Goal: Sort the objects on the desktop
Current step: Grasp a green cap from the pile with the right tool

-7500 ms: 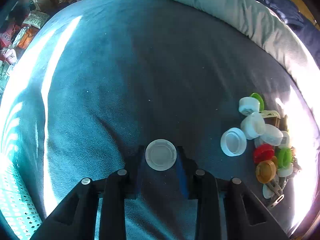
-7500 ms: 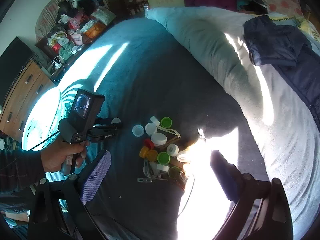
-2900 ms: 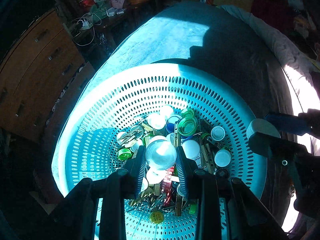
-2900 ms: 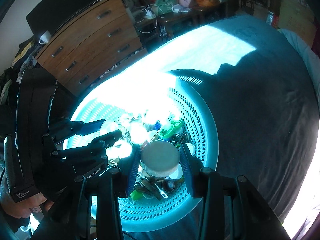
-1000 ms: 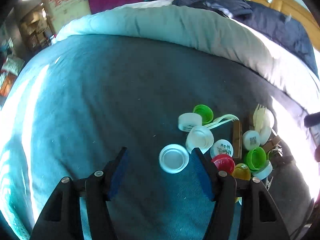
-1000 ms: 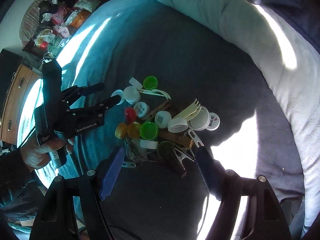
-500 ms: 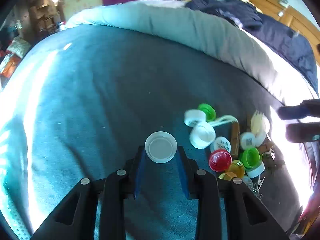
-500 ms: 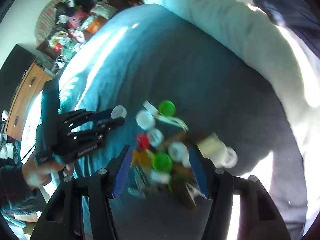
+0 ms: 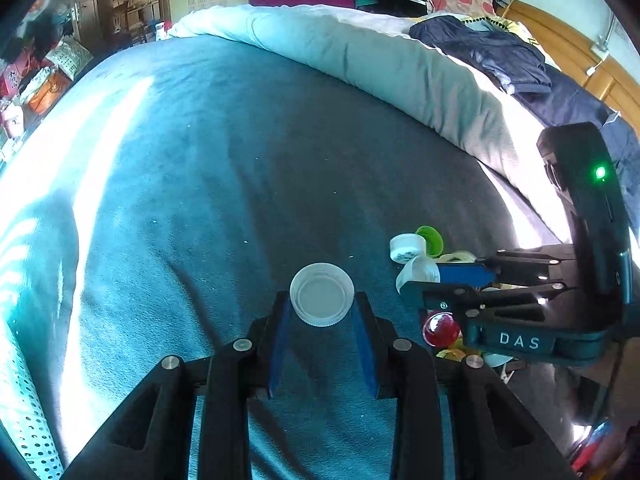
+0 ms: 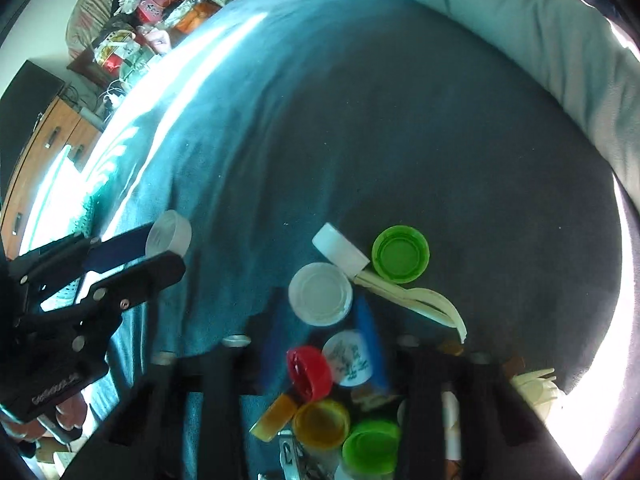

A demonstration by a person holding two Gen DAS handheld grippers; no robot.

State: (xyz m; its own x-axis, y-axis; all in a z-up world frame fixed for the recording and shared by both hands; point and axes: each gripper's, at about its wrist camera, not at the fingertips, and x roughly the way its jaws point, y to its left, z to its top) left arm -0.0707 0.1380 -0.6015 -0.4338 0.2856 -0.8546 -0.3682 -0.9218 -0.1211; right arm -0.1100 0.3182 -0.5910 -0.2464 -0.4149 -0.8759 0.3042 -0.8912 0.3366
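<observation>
A clear plastic cap point(image 9: 322, 300) is pinched by its ribbed rim between the narrow jaws of the left gripper point(image 9: 322, 312), hollow side facing the camera, held above the bed point(image 9: 200, 184) so it can be carried off. Right of that cap, a white cap point(image 10: 320, 299) sits between the jaws of the right gripper point(image 10: 320, 320); whether they grip it cannot be told. The remaining pile of caps point(image 10: 344, 400) lies beneath.

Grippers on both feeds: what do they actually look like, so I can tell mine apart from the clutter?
Both are black linkage frames with silver pivot screws and flat blue finger pads. The right gripper carries white "DAS" lettering and a black camera block with a green light. The left gripper has small white lettering, too blurred to read. No cables or sleeves show.
</observation>
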